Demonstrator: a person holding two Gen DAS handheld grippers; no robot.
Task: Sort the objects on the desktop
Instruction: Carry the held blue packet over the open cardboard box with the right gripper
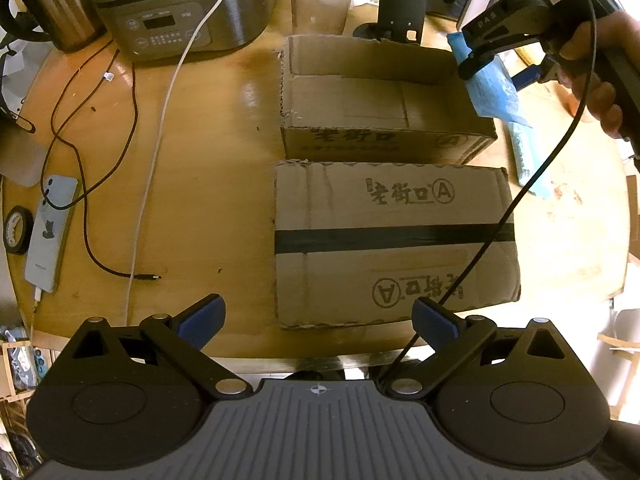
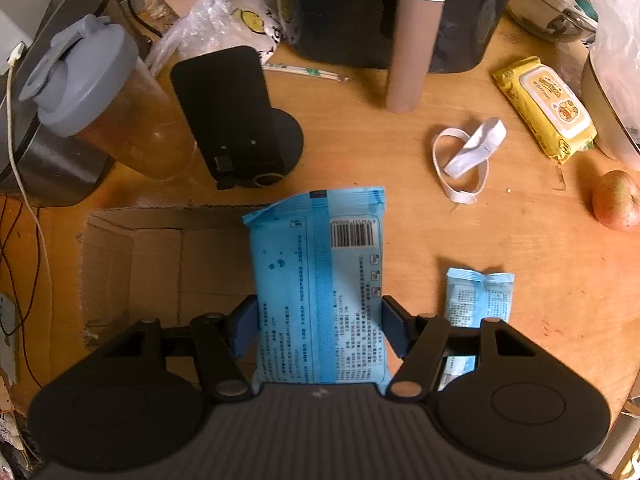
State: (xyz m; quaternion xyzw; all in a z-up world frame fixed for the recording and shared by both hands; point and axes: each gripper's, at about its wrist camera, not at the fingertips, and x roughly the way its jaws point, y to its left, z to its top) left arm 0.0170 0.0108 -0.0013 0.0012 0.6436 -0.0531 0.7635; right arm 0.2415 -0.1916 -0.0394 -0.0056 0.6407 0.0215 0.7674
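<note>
My right gripper (image 2: 318, 326) is shut on a large blue wipes pack (image 2: 320, 264), its pads pressing both long sides. The pack hangs over the right edge of an open cardboard box (image 2: 132, 256). From the left wrist view the same pack (image 1: 494, 88) shows in the right gripper (image 1: 506, 68) above the open box's (image 1: 384, 96) right end. A smaller blue pack (image 2: 478, 298) lies on the table to the right. My left gripper (image 1: 318, 318) stands open and holds nothing, above the near edge of a closed, taped carton (image 1: 392, 240).
A yellow wipes pack (image 2: 546, 108), a white strap (image 2: 466, 160) and an apple (image 2: 616, 200) lie at the right. A lidded jug (image 2: 104, 108), a black stand (image 2: 236, 120) and an appliance (image 2: 400, 12) stand behind. At the left are cables (image 1: 100, 184), a phone (image 1: 50, 232), a tape roll (image 1: 16, 230) and a cooker (image 1: 180, 8).
</note>
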